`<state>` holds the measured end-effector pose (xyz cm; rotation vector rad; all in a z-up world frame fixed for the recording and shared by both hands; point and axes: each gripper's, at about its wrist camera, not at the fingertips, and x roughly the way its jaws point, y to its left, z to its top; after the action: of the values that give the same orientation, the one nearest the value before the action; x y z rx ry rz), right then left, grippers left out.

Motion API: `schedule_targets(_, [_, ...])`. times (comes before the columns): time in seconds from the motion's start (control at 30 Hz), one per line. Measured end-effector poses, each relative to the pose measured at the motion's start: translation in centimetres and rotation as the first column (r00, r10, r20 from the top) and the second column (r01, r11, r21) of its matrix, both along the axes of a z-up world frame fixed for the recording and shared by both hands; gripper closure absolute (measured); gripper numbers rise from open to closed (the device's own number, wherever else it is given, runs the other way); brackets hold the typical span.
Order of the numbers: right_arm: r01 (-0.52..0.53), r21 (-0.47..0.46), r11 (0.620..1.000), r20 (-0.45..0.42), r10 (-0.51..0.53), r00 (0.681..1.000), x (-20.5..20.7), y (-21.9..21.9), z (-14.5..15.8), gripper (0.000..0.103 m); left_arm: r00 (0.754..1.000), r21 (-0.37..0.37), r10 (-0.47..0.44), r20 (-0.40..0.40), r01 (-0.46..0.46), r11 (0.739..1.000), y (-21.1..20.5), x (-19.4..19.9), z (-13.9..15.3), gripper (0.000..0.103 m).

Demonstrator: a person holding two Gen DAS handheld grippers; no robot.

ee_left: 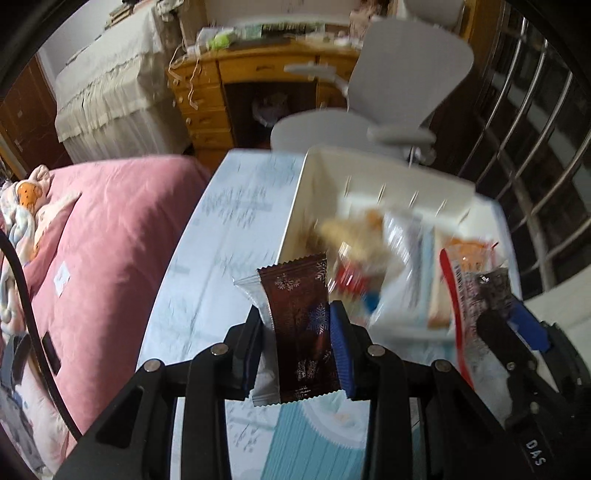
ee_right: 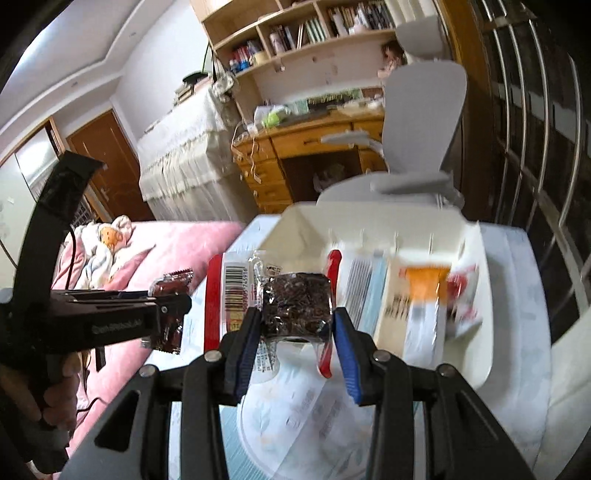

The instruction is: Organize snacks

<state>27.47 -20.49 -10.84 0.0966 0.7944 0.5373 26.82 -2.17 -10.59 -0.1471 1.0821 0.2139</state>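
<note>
Brown snack packet (ee_left: pixel 301 328) clamped upright between left tongs (ee_left: pixel 295 345).

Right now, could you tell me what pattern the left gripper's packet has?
Dark brown packet with snowflakes, clearest in the left wrist view.

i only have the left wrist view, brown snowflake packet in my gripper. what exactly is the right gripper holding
Observer: The right gripper is shut on a clear packet with red edges, holding a dark block.
Operator: any label on it
Observer: A barcode shows on its left part.
Operator: what is high behind the desk
Observer: A wooden bookshelf full of books.
</note>
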Motion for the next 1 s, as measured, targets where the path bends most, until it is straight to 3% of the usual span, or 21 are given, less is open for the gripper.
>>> schedule_targets(0.1, [0.043, 0.0, 0.999, 0.032, -0.043, 0.999, 1.9, -0.8, 1.0, 0.061, 0.999, -0.04, -0.008, 0.042, 0.01, 0.999, 0.1, 1.7, 1.3, 0.069])
schedule_targets(0.17, [0.086, -0.016, 0.996, 0.043, -0.085, 0.995, 2.8, -1.4, 1.3, 0.061, 0.998, -0.062, -0.019, 0.062, 0.022, 0.998, 0.0, 2.8, 2.2, 0.058])
schedule_targets(0.23, [0.123, -0.016, 0.992, 0.036, -0.123, 0.992, 3.6, -2.0, 1.6, 0.057, 0.997, -0.057, -0.02, 0.079, 0.024, 0.998, -0.1, 3.0, 3.2, 0.03])
schedule_targets(0.3, [0.148, -0.001, 0.989, 0.017, -0.148, 0.989, 3.8, -2.8, 1.6, 0.049, 0.995, -0.035, -0.016, 0.102, 0.019, 0.999, -0.1, 2.6, 3.9, 0.024])
schedule_targets(0.43, [0.151, -0.016, 0.988, -0.033, -0.152, 0.988, 3.4, -3.1, 1.0, 0.035, 0.995, -0.033, -0.016, 0.1, 0.02, 0.999, 0.6, 0.8, 4.1, 0.022])
schedule_targets(0.7, [0.124, -0.062, 0.99, -0.155, -0.132, 0.979, -0.4, -1.2, -0.5, 0.023, 1.0, -0.065, 0.019, -0.015, -0.02, 0.998, 3.1, -4.9, 0.8, 0.018])
schedule_targets(0.83, [0.119, -0.082, 0.99, -0.239, -0.135, 0.961, -3.0, -0.8, -1.7, 0.021, 0.997, -0.083, 0.015, -0.072, -0.021, 0.996, 4.3, -8.3, -1.0, 0.014])
schedule_targets(1.0, [0.188, -0.089, 0.978, -0.334, -0.207, 0.92, -7.5, -1.5, -3.2, 0.021, 0.99, -0.12, -0.065, -0.126, 0.05, 0.992, 5.1, -11.1, -2.7, 0.014])
